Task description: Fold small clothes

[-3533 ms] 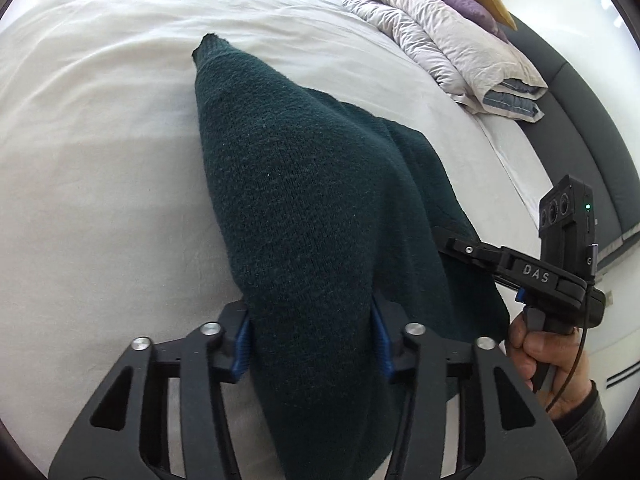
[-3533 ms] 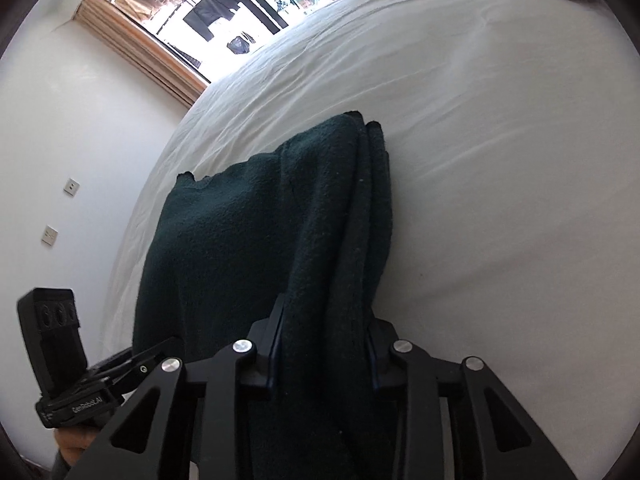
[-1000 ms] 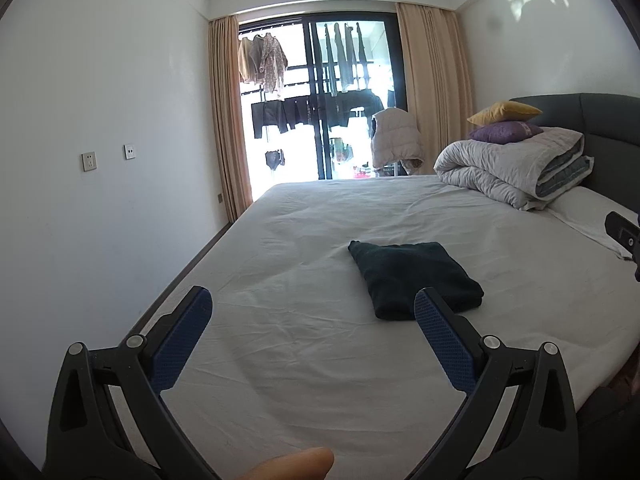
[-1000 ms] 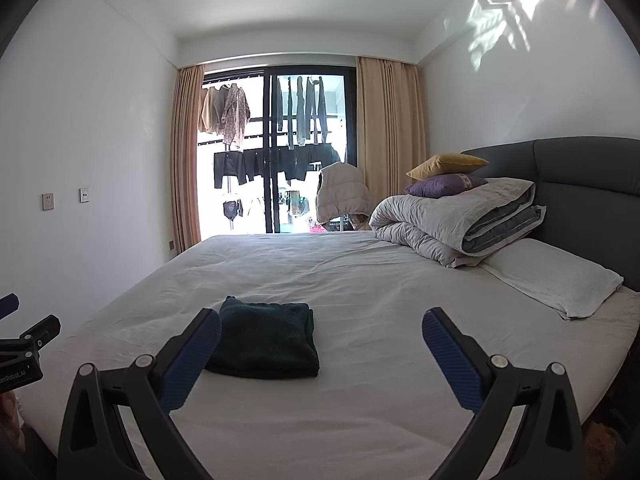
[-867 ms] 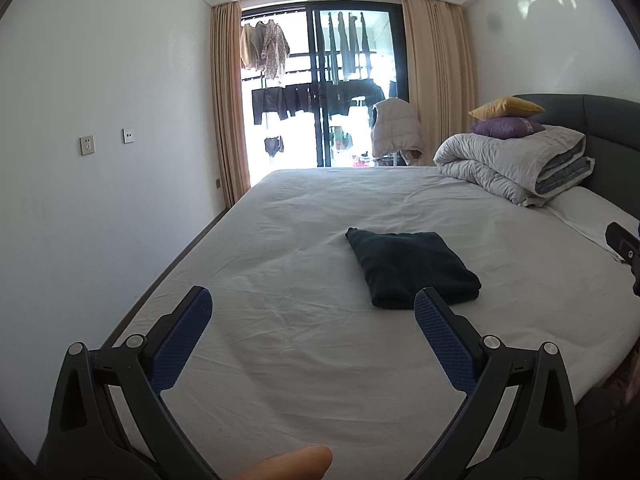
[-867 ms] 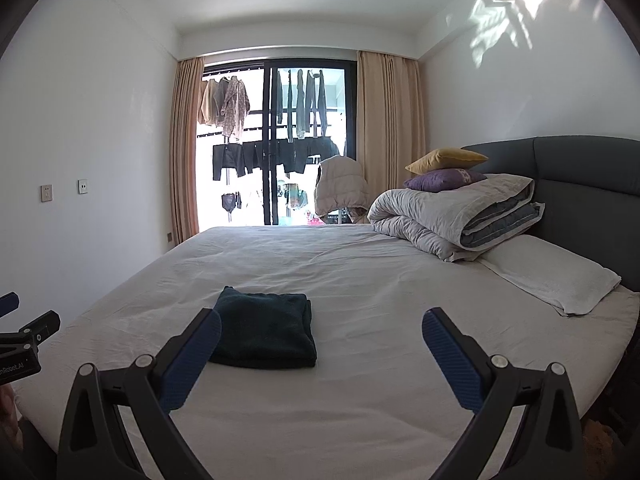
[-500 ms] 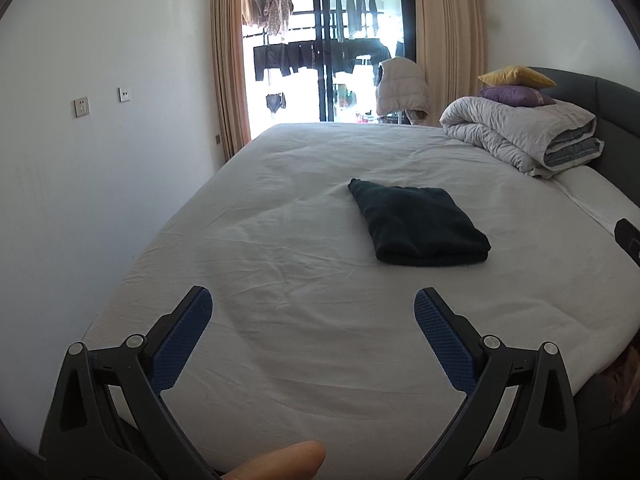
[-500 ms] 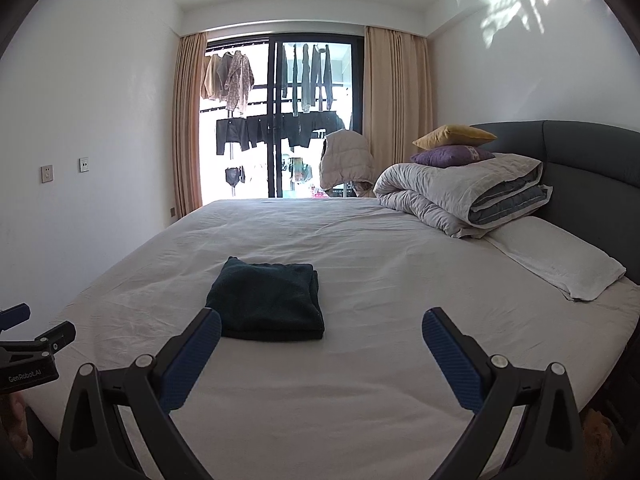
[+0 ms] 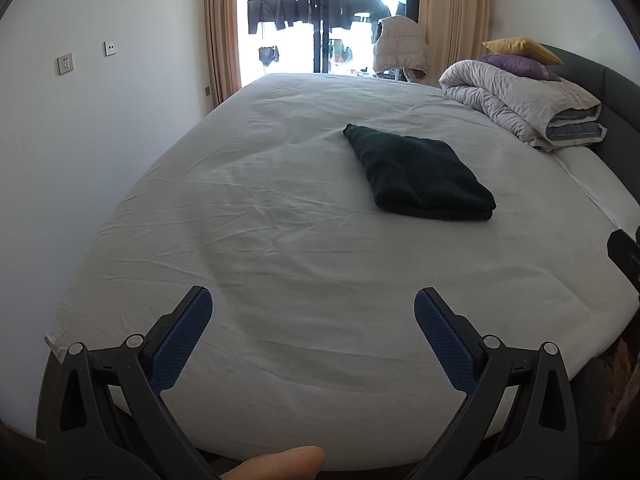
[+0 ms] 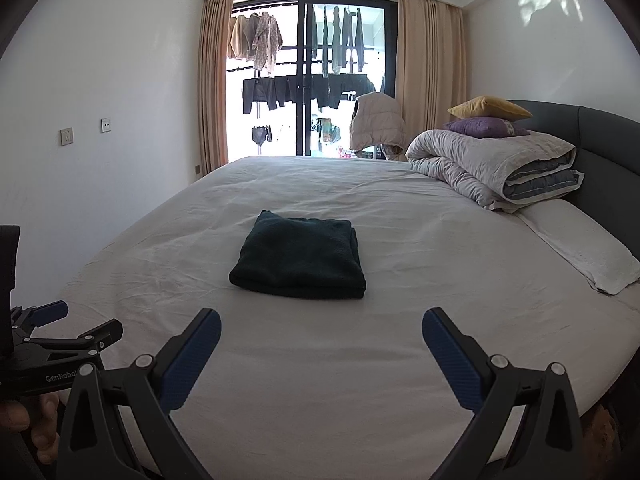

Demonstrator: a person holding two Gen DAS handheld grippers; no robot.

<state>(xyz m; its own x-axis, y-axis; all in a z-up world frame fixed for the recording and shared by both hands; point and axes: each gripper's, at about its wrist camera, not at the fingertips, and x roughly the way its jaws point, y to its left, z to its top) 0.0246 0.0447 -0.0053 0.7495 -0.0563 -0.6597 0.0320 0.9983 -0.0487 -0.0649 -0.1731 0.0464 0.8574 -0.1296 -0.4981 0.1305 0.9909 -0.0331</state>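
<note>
A dark green knitted garment lies folded into a neat rectangle on the white bed sheet; it also shows in the right wrist view. My left gripper is open and empty, held back near the foot edge of the bed, well short of the garment. My right gripper is open and empty too, also back from the garment. The left gripper's body shows at the left edge of the right wrist view.
A rolled grey duvet with a purple and a yellow cushion lies at the far right by the dark headboard. A white pillow lies beside it. A wall stands left; balcony doors are behind.
Both grippers let go of the garment, opened wide and pulled back from it. In the last second both views have tilted down and moved slightly nearer the bed.
</note>
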